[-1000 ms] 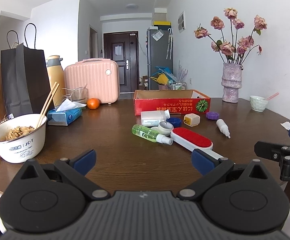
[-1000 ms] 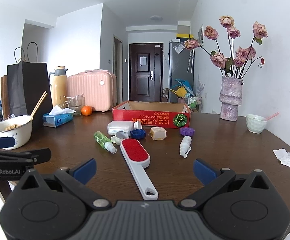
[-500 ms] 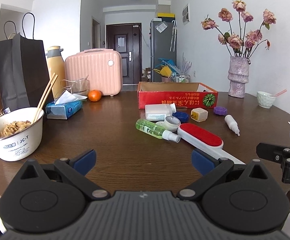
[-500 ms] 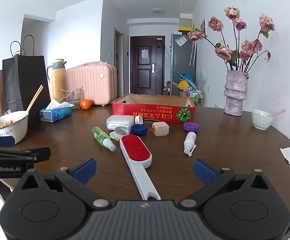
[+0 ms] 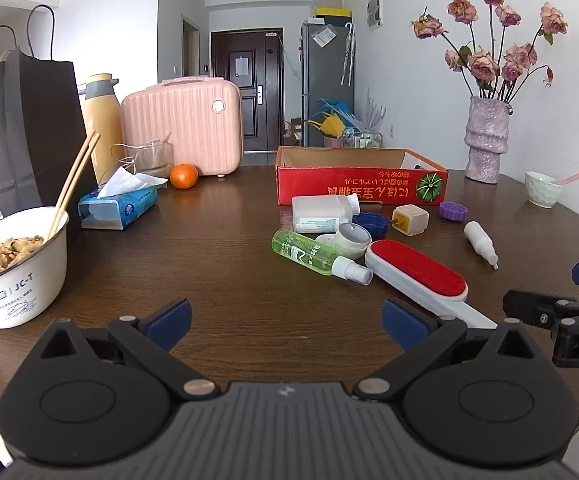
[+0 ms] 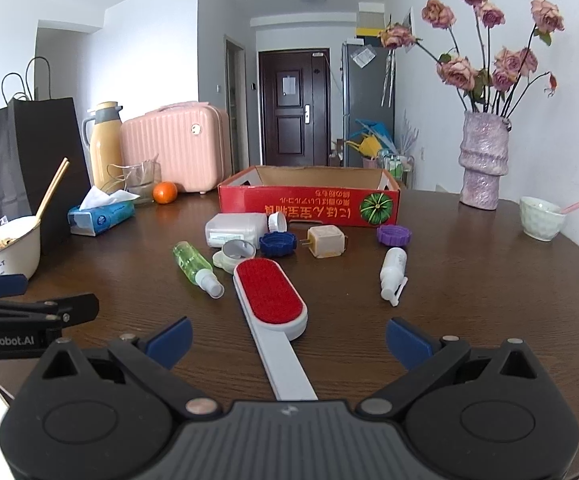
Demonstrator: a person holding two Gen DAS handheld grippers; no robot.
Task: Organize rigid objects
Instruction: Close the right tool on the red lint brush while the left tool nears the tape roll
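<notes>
Keeping both the right gripper [image 6: 288, 336] and left gripper [image 5: 285, 318] wide and empty, we should straddle the red-faced white lint brush's [image 6: 269, 298] handle squarely.

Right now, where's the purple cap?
In the right wrist view the purple cap sits right of centre on the table, just in front of the red box, right of the beige plug.

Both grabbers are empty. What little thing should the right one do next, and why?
Probably ease the right gripper forward and down over the white handle of the red-padded lint brush. Its jaws stand open, the handle lies right between them, and the red cardboard box behind looks empty.
</notes>
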